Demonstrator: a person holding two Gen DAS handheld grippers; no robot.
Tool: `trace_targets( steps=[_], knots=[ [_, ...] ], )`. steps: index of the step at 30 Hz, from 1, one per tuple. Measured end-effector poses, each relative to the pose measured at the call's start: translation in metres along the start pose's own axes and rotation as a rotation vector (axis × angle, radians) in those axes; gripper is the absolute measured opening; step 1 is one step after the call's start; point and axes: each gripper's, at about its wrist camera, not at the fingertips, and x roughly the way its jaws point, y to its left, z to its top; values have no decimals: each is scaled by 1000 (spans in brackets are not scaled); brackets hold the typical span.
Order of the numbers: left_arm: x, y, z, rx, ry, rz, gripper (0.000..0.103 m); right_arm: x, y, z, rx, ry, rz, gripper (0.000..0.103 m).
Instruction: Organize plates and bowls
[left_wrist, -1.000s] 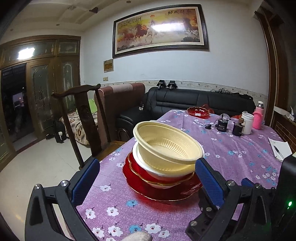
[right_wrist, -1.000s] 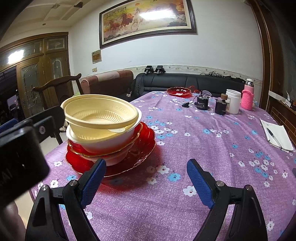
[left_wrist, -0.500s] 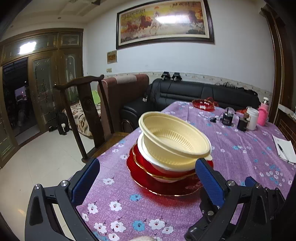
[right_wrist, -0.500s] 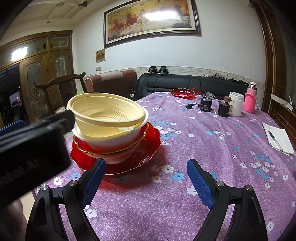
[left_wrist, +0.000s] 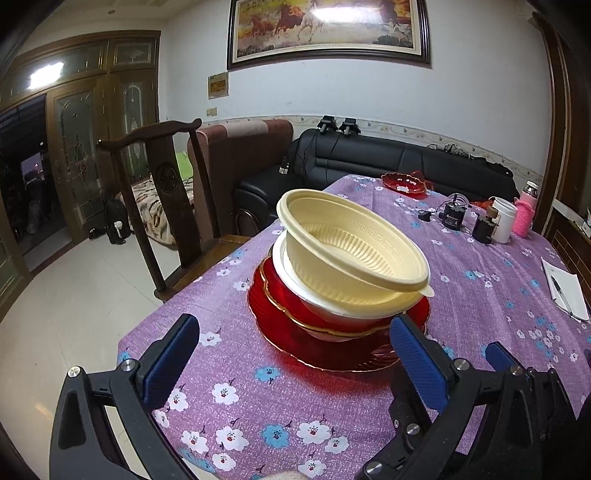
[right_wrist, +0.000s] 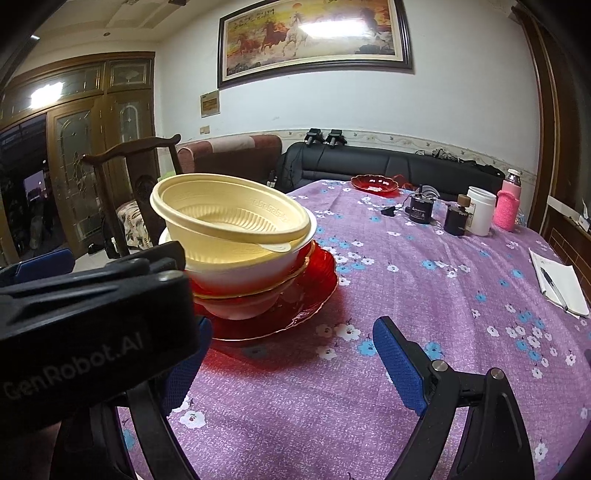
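Observation:
A stack stands on the purple flowered tablecloth: a cream plastic bowl (left_wrist: 351, 247) tilted on top, a white bowl (left_wrist: 317, 299) under it, a red gold-rimmed bowl (left_wrist: 280, 295), and a large red plate (left_wrist: 332, 350) at the bottom. The stack also shows in the right wrist view, with the cream bowl (right_wrist: 229, 221) on top. My left gripper (left_wrist: 291, 362) is open and empty, just in front of the stack. My right gripper (right_wrist: 291, 362) is open and empty, to the right of the stack, its left finger partly hidden by the left gripper's body (right_wrist: 92, 325).
A small red dish (left_wrist: 404, 182) sits at the far end of the table. A white jar (left_wrist: 504, 219), a pink bottle (left_wrist: 526, 214) and dark small devices (left_wrist: 456, 216) stand at the far right. A notebook with pen (left_wrist: 565, 291) lies right. A wooden chair (left_wrist: 162, 206) stands left.
Both grippers have drawn back a little from the stack and shifted left. The stack has not moved. Both grippers stay open.

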Motion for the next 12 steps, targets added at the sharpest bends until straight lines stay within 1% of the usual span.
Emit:
trace_targets(
  steps=[4, 12],
  knots=[
    [1, 2, 0, -10, 8, -5, 103, 1, 2, -1, -4, 6, 6, 92],
    [4, 3, 4, -7, 2, 11, 103, 3, 1, 1, 4, 14, 27, 92]
  ],
)
